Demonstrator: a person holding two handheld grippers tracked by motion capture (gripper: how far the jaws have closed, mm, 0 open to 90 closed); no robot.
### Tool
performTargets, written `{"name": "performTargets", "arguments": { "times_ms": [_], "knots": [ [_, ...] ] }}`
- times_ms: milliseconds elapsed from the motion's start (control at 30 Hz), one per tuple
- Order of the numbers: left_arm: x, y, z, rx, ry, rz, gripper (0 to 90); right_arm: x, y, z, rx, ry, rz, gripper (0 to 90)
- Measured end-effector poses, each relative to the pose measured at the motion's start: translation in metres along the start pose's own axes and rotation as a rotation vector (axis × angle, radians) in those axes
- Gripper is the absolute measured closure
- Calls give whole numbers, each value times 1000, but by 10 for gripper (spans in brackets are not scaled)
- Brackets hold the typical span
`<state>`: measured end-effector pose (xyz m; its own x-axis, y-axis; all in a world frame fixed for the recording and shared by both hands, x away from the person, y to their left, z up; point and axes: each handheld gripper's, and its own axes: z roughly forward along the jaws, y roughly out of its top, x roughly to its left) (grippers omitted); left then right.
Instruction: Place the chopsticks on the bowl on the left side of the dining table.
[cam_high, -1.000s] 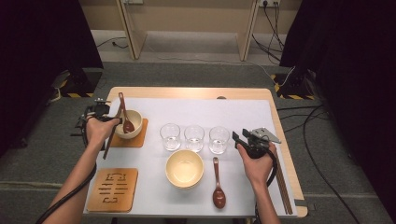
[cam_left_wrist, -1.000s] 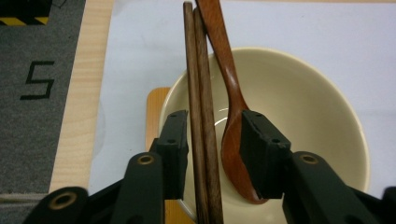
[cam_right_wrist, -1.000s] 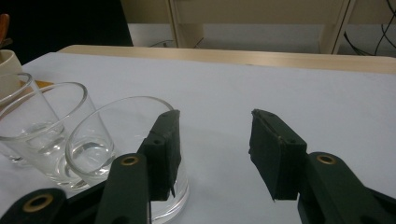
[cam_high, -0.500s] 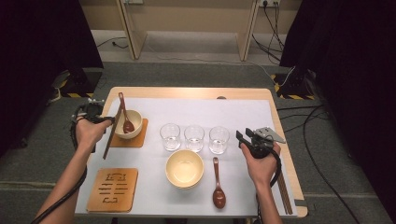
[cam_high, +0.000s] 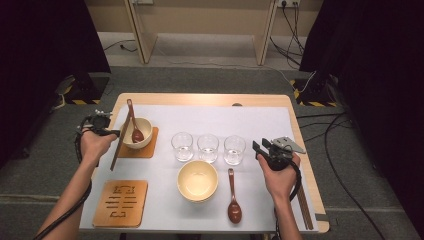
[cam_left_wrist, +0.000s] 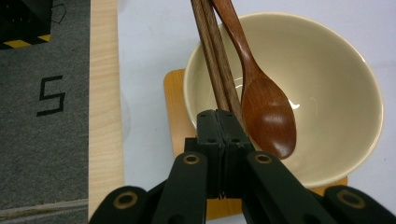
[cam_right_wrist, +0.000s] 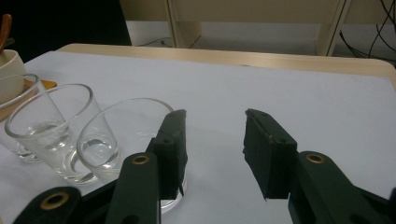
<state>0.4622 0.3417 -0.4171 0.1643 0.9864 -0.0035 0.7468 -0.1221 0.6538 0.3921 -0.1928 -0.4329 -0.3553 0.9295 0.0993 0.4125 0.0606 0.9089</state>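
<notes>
Left gripper (cam_left_wrist: 223, 122): jaws have just been closing and now clamp the pair of dark wooden chopsticks (cam_left_wrist: 212, 56), which lean on the near rim of the cream ceramic bowl (cam_left_wrist: 327, 93) on its wooden coaster (cam_high: 148, 149), touching the brown wooden spoon (cam_left_wrist: 266, 109) in the bowl. Lift straight and slow so the sticks clear the spoon without tipping the bowl. Grip looks close to the stick ends, hard to judge. Right gripper (cam_right_wrist: 212, 140): jaws apart, empty, just beside the nearest clear glass (cam_right_wrist: 119, 140) on the bench (cam_high: 200, 100); keep it off the glasses
</notes>
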Motion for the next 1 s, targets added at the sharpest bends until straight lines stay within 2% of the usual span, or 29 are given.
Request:
{"name": "performTargets", "arguments": {
  "times_ms": [233,633,1000],
  "knots": [
    [-4,3,3,12,8,-4,890,0,0,0,4,4,2,587],
    [-16,6,12,16,-14,-16,889,0,0,0,5,7,5,584],
    [-23,7,18,16,-22,-6,878,0,-1,0,6,7,6,583]
  ]
}}
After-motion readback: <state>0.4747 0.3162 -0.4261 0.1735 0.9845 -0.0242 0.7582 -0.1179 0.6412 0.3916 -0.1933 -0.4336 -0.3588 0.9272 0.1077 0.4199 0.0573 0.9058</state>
